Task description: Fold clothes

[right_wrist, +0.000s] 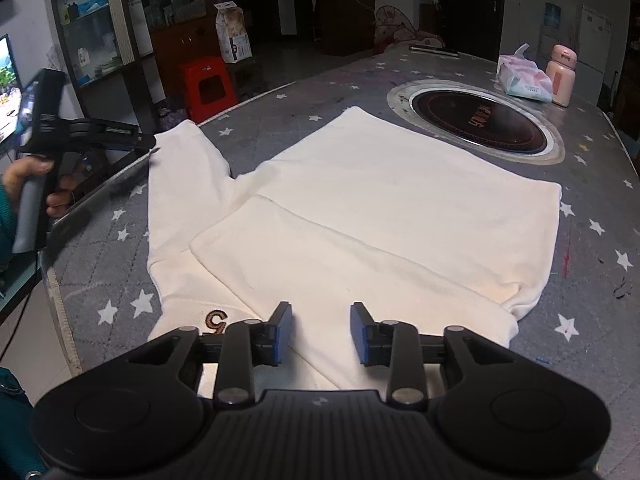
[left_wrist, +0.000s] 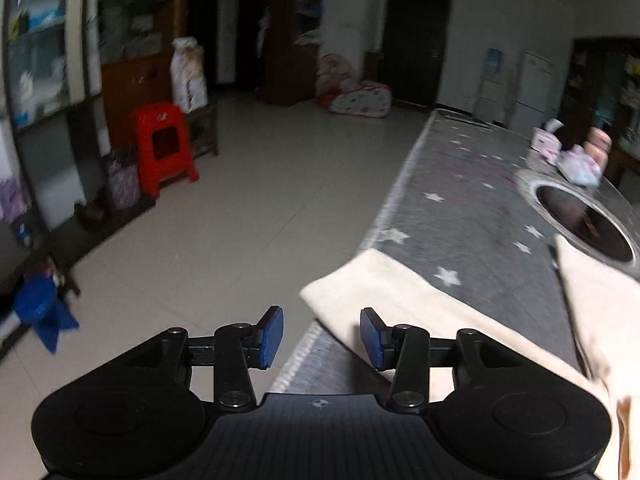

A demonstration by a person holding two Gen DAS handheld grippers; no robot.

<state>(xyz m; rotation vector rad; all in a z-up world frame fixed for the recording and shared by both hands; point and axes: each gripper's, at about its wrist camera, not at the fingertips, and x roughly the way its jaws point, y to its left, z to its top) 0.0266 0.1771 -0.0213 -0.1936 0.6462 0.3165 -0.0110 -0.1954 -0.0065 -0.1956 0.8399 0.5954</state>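
Right under our right gripper [right_wrist: 320,332] lies the cream sweater [right_wrist: 360,208], spread flat on the gray star cloth of the table [right_wrist: 592,240]. Both blue pads stand wide apart and hold nothing. One sleeve is already folded across the body, so we think the fold is partly done. Our left gripper [right_wrist: 154,148] sits at the table's edge, just by the end of the other sleeve [left_wrist: 384,280]. Its pads are wide apart too, with no cloth between them. We think it waits there to pinch that sleeve and fold it in. A round black burner [right_wrist: 478,122] sits past the sweater, well clear of it.
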